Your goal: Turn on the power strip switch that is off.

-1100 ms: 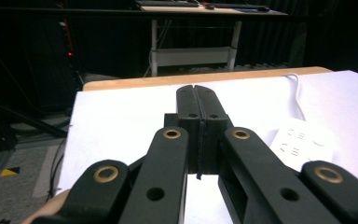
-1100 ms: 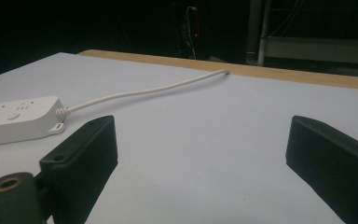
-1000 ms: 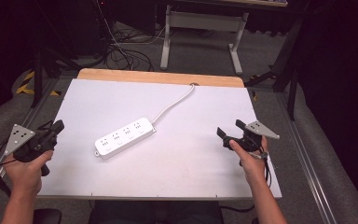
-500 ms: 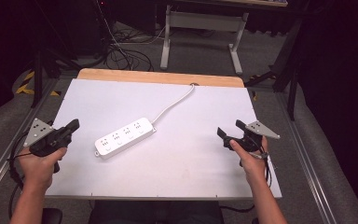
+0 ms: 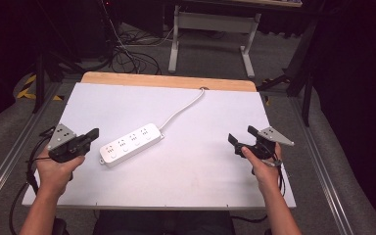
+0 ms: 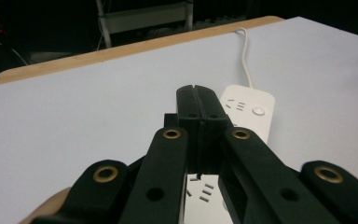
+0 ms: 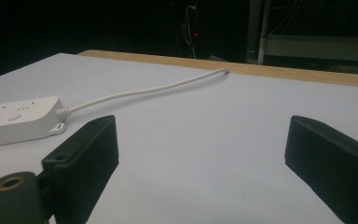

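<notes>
High view: white power strip (image 5: 130,144) lying mid-tabletop (image 5: 205,181), left hand-held gripper (image 5: 92,134) closed, empty, just beside its near end; right hand-held gripper (image 5: 242,138) wide open, empty, well apart; risk, judged: closed tips nudging the strip askew.

A recording lab or test workspace, dimly lit: a bare white counter (image 5: 215,181) with a wooden far edge sits between metal rails (image 5: 323,171); beyond its far edge, loose cables (image 5: 127,54) sprawl over grey carpet, beside a metal-legged desk frame (image 5: 210,29) and black surroundings
</notes>
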Available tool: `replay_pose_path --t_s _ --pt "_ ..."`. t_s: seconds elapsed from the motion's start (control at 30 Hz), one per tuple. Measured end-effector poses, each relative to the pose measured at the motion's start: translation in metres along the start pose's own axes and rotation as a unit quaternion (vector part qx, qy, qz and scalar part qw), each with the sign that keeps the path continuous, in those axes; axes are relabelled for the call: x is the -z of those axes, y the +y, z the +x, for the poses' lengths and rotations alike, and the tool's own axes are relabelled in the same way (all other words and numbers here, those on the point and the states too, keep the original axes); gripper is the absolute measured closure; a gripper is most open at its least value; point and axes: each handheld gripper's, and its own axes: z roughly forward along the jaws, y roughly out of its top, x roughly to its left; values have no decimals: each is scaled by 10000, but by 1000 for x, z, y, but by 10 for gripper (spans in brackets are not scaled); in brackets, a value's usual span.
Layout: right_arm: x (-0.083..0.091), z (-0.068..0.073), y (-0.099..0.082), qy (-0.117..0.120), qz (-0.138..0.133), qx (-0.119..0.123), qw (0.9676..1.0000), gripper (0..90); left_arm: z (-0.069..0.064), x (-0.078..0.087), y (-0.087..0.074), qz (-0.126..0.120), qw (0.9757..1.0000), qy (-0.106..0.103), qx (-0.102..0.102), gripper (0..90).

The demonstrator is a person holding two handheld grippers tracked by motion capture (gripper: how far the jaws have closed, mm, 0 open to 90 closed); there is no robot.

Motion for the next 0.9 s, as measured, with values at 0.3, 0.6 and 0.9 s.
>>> replay_pose_path --t_s 0.3,0.6,0.9 --pt "0 1 0 -11 37 -3 10000 104 -14 -26 3 474 9984 -224 -209 898" --pt "0 0 -1 -44 63 -12 10000 105 -23 -49 4 872 9942 -472 -414 898" --pt "-1 1 -1 -39 69 -14 10000 106 -37 -74 4 1513 9843 -556 -717 898"
